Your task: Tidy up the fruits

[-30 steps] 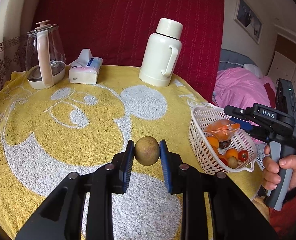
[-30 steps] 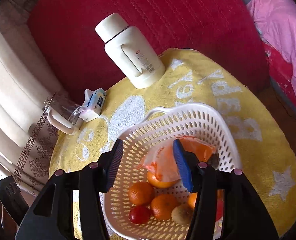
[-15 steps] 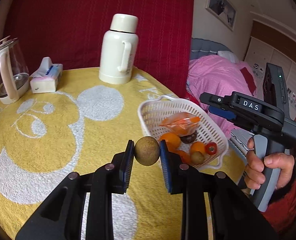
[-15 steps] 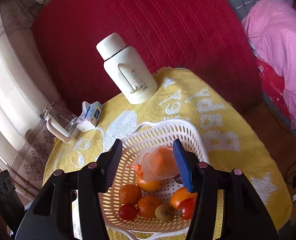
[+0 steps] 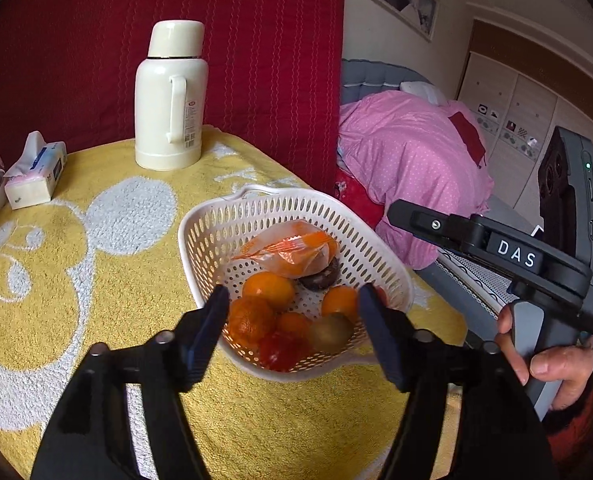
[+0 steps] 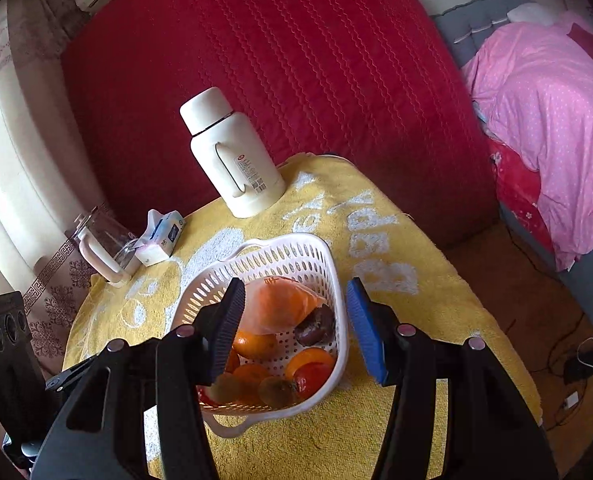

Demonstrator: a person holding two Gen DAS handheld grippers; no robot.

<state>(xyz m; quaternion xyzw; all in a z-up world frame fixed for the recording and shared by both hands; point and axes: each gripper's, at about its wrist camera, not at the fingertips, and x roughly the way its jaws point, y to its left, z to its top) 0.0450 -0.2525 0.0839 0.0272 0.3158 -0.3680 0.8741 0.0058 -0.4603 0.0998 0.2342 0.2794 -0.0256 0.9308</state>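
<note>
Both your left gripper and right gripper hang with jaws apart and empty over the basket at frame centre, where the soft, bruisable fruit lies, so grip across a middle, gently.

The left tool hangs over the near rim of the white basket, fingers spread wide with nothing between them. Inside lie oranges, a tomato, a brownish kiwi and an orange bag. The right tool is at the right, the thermos far on the yellow-covered worktop.
</note>
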